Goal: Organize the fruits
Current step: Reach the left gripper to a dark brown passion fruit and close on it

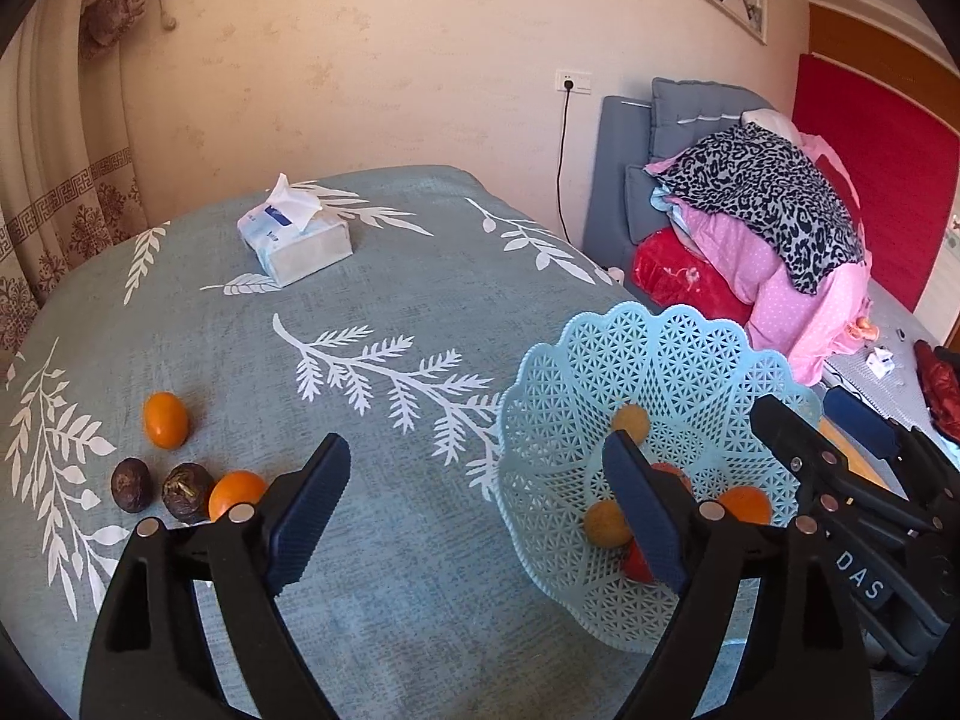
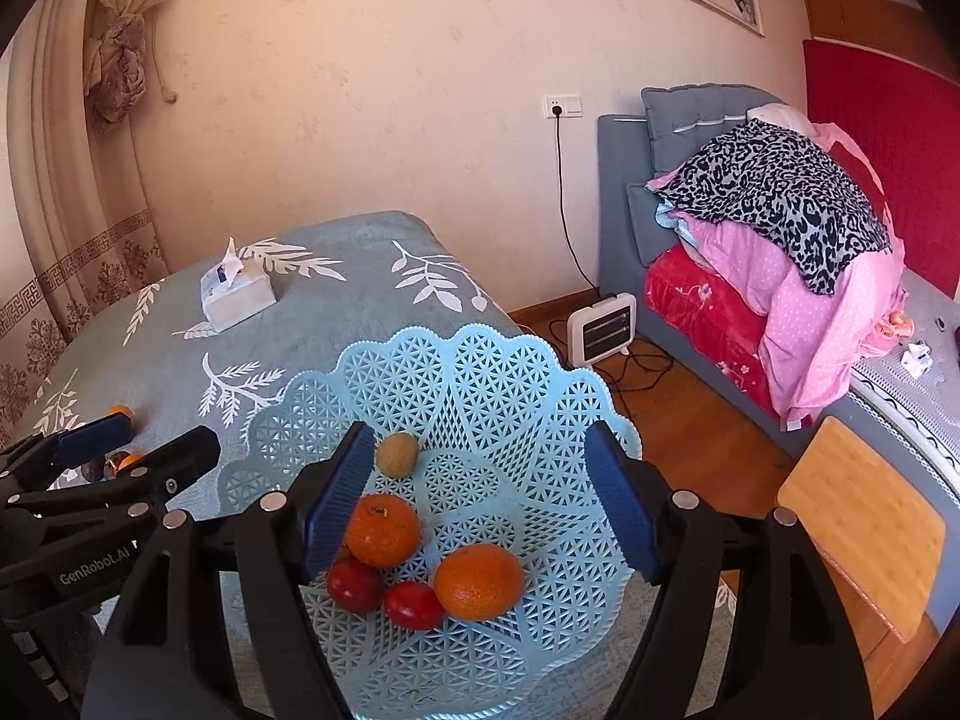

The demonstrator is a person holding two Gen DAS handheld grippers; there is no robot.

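Over the blue lattice basket (image 2: 480, 396) holding oranges and red fruit, both hand-held grippers, left (image 1: 480, 516) and right (image 2: 480, 498), gape empty; the left should next swing squarely to the loose orange (image 1: 166, 420) on the worktop (image 1: 384, 420).

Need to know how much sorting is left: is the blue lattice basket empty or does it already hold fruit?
Partly filled. The blue lattice basket holds two oranges, two red fruits and at least one tan round fruit.
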